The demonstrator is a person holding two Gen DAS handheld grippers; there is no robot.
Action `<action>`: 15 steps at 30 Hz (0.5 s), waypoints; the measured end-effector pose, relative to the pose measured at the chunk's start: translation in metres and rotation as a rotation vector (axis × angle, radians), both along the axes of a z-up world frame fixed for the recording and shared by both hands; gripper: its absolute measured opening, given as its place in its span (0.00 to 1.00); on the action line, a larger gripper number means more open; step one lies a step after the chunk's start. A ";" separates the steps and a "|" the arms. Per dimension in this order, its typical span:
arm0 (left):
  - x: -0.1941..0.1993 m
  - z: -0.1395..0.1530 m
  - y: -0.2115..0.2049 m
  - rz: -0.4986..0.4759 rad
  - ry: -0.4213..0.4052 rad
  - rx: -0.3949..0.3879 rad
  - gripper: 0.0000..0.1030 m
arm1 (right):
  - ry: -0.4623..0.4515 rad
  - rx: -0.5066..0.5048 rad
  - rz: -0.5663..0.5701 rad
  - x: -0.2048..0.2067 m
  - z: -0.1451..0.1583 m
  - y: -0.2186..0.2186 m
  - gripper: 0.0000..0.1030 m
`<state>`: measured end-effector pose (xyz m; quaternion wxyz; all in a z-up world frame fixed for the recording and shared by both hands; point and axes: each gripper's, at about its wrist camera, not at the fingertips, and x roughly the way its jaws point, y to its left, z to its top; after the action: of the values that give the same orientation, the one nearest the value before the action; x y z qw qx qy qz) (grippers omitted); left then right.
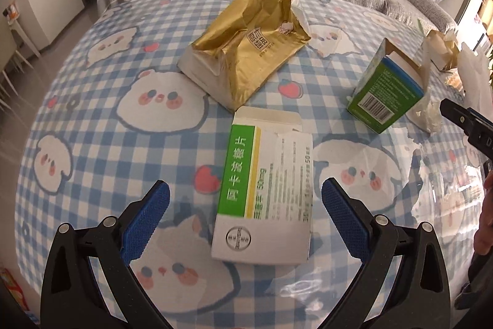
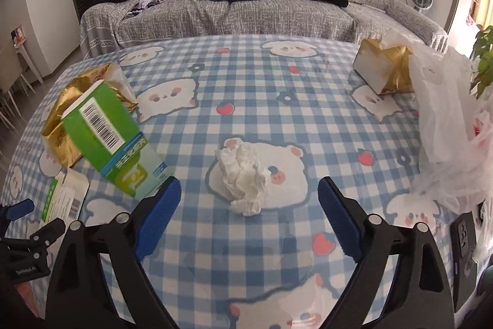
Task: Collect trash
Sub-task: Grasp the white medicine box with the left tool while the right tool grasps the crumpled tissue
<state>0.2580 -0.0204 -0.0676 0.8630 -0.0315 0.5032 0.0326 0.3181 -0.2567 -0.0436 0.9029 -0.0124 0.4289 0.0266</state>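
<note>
My left gripper (image 1: 245,193) is open, its blue pads either side of a flattened white and green medicine box (image 1: 265,190) lying on the checked tablecloth. Beyond it lie a crumpled gold tissue pack (image 1: 243,48) and a green and blue carton (image 1: 388,91). My right gripper (image 2: 249,190) is open, just before a crumpled white tissue (image 2: 245,174). The green carton (image 2: 111,137) and gold pack (image 2: 64,119) show at the left of the right wrist view. A white plastic bag (image 2: 446,125) lies at the right table edge.
A second gold tissue pack (image 2: 382,70) sits at the far right of the table. A grey sofa (image 2: 246,17) piled with clothes stands behind the table. A dark phone-like object (image 2: 462,239) lies near the right edge. A plant (image 2: 483,60) is at the right.
</note>
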 end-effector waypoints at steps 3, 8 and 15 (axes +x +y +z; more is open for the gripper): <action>0.007 -0.003 -0.002 -0.002 0.011 -0.003 0.93 | 0.014 0.008 0.004 0.009 -0.004 0.001 0.77; 0.013 -0.008 -0.006 -0.018 0.022 0.001 0.85 | 0.051 0.003 0.001 0.017 -0.016 0.005 0.70; 0.016 -0.011 -0.008 -0.019 0.023 0.004 0.69 | 0.089 0.009 -0.007 0.024 -0.026 0.003 0.54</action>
<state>0.2741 -0.0281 -0.0782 0.8574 -0.0246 0.5134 0.0258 0.3421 -0.2536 -0.0694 0.8830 -0.0056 0.4685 0.0260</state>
